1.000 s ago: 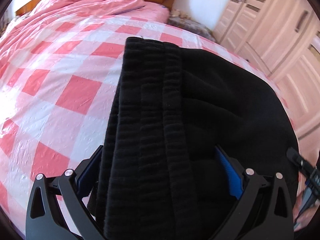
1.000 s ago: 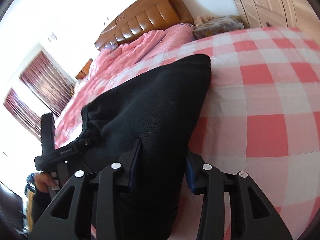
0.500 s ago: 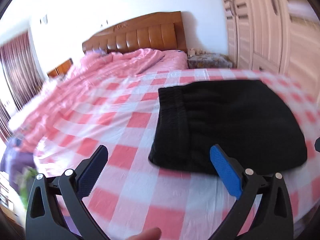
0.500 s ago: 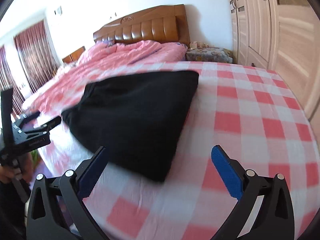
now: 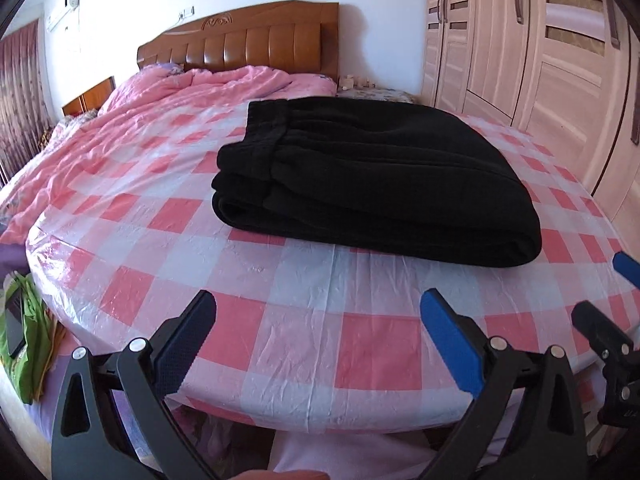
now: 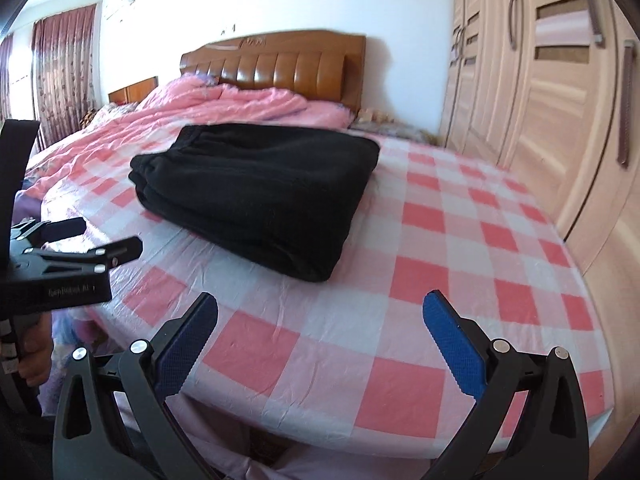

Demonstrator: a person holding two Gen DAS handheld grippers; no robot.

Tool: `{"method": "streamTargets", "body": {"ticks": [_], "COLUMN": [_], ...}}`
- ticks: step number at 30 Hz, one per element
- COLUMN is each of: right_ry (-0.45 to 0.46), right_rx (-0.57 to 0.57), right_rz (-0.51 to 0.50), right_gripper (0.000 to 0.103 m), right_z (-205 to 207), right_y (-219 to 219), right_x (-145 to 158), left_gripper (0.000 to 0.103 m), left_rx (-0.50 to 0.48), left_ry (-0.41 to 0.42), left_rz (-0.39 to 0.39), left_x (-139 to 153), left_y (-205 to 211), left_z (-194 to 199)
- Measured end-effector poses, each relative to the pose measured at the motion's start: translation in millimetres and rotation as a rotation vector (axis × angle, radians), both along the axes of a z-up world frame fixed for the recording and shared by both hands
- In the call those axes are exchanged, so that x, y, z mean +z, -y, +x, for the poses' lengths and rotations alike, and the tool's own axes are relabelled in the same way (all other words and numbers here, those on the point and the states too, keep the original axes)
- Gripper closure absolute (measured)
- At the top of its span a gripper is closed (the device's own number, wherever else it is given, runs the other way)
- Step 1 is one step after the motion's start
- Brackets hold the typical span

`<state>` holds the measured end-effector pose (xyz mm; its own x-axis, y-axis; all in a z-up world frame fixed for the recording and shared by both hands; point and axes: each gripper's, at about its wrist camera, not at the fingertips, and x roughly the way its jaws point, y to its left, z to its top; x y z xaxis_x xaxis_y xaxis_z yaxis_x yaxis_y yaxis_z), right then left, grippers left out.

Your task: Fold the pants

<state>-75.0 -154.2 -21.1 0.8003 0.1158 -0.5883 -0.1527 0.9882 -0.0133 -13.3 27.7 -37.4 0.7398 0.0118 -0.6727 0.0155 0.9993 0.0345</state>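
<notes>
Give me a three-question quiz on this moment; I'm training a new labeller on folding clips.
1. True or false: the left gripper is shut on the pants.
2. What pattern is the sheet under the pants?
3. The pants are: A) spread flat, B) folded in a stack, C) hanging off the bed.

Key: 1. False; both it and the right gripper are open and hold nothing. 2. Pink and white checks. 3. B.

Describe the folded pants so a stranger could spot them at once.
Start at the large bed with the padded brown headboard. On its pink-and-white checked plastic sheet, short of the rumpled pink quilt, lies a thick black fleece bundle of folded pants: the only dark thing on the bed.
</notes>
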Motion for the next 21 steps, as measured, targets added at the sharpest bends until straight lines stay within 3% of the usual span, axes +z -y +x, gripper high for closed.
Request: {"method": "streamTargets", "body": {"ticks": [8, 21], "right_ry": [0.048, 0.041], "right_rx": [-0.024, -0.012], "right_rz": [0.021, 0.019], "right_gripper": [0.004, 0.004], "right_z": [-4, -4], "right_y": [5, 1], "right_x": [5, 3], "left_gripper": [0.001, 0.001], "left_rx": [-0.014, -0.009], "left_ry": [0.119, 0.137], "left_rz": [0.049, 0.046], "left_x": [18, 23], "left_y": [15, 15], "left_z": [-18, -22]}}
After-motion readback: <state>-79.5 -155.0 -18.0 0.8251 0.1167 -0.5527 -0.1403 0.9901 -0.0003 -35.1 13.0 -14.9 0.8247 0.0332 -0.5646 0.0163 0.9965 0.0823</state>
